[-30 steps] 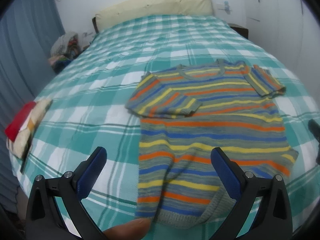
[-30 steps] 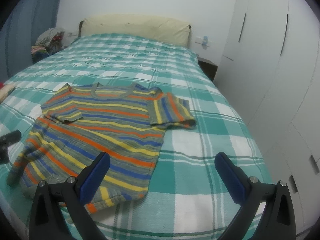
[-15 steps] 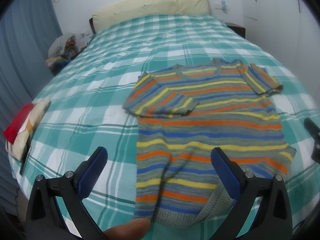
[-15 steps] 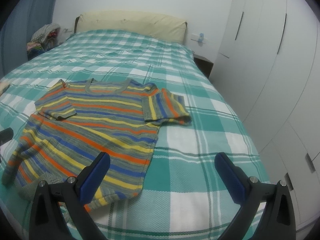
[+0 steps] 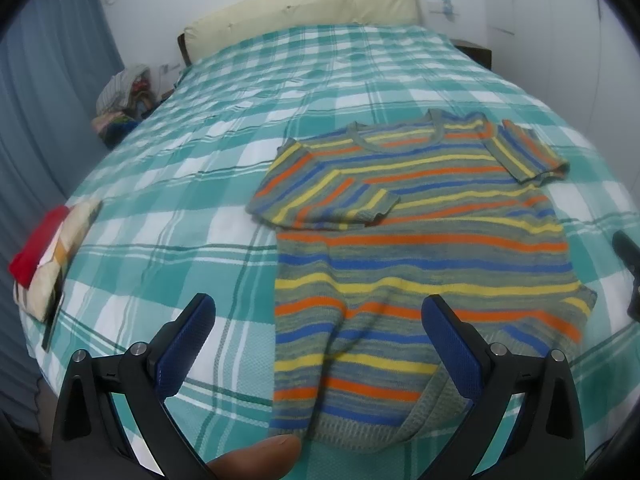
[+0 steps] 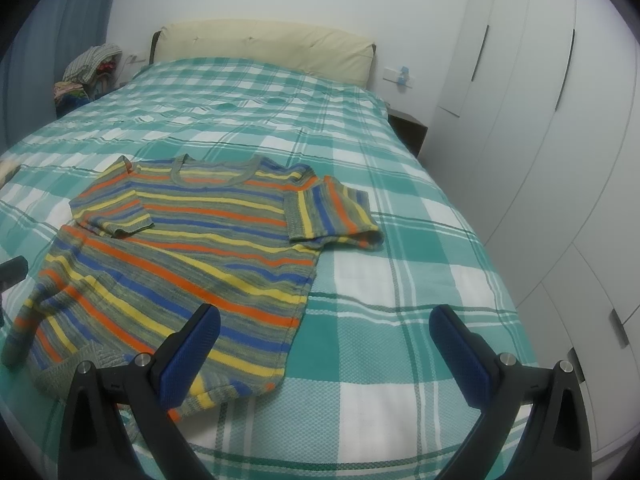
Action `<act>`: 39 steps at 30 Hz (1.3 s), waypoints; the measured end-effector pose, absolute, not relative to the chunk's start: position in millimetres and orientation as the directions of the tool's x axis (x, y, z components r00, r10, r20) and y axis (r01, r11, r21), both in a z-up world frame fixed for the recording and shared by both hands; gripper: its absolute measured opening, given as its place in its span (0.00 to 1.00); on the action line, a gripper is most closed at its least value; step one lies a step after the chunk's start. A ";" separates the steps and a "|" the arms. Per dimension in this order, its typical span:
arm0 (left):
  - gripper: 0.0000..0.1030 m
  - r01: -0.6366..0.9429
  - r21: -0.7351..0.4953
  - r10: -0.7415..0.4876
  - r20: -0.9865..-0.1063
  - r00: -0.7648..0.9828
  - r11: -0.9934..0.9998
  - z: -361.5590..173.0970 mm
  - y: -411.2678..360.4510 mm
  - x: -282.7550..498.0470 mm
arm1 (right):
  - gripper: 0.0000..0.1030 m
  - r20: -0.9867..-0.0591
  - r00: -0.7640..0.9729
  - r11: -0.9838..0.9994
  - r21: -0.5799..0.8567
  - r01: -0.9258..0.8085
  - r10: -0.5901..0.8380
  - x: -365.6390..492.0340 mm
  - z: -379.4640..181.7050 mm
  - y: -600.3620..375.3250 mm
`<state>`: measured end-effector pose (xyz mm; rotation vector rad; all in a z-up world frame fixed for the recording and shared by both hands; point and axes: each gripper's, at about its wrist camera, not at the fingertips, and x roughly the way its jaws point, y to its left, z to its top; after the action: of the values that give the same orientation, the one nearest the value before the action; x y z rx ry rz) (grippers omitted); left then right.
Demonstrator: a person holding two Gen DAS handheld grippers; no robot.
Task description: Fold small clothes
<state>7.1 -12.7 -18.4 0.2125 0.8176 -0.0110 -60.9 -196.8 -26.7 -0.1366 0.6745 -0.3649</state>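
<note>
A small striped knit shirt (image 5: 420,248) in grey, orange, yellow and blue lies flat on the bed, neck away from me, both short sleeves folded in over its body. The right wrist view shows the same shirt (image 6: 192,248) left of centre. My left gripper (image 5: 318,320) hangs open above the shirt's lower left corner, holding nothing. My right gripper (image 6: 324,328) is open too, over the bedspread just right of the shirt's lower right corner. A fingertip (image 5: 256,458) shows at the bottom of the left wrist view.
The bed carries a teal and white checked spread (image 5: 168,208) with a cream headboard (image 5: 304,8) behind. Folded red and cream cloth (image 5: 48,236) lies at the bed's left edge. A clothes pile (image 5: 122,100) sits beside the bed; white wardrobes (image 6: 552,128) stand on the right.
Both grippers have drifted slightly, so the shirt sits a little differently in each view. Both stay open and the shirt has not moved.
</note>
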 end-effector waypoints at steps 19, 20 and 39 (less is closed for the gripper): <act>0.99 0.027 -0.164 -0.156 -0.857 0.490 0.986 -79.3 117.6 -5.4 | 1.00 -0.701 0.699 0.950 0.294 0.101 0.142 -108.9 -61.5 -228.3; 0.99 0.049 -0.198 -0.197 -0.855 0.479 0.979 -83.0 113.4 -7.9 | 1.00 -0.713 0.666 0.930 0.359 0.080 0.218 -104.9 -76.7 -223.8; 0.82 0.105 -0.315 -0.328 -0.832 0.448 0.943 -91.2 118.6 -28.8 | 0.04 -0.618 0.625 0.804 0.594 -0.025 0.476 -131.9 -72.7 -257.8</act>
<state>-28.8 118.6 -91.2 -0.2304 1.0757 -0.2711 -131.9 -257.8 -72.7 0.5815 0.8558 0.3066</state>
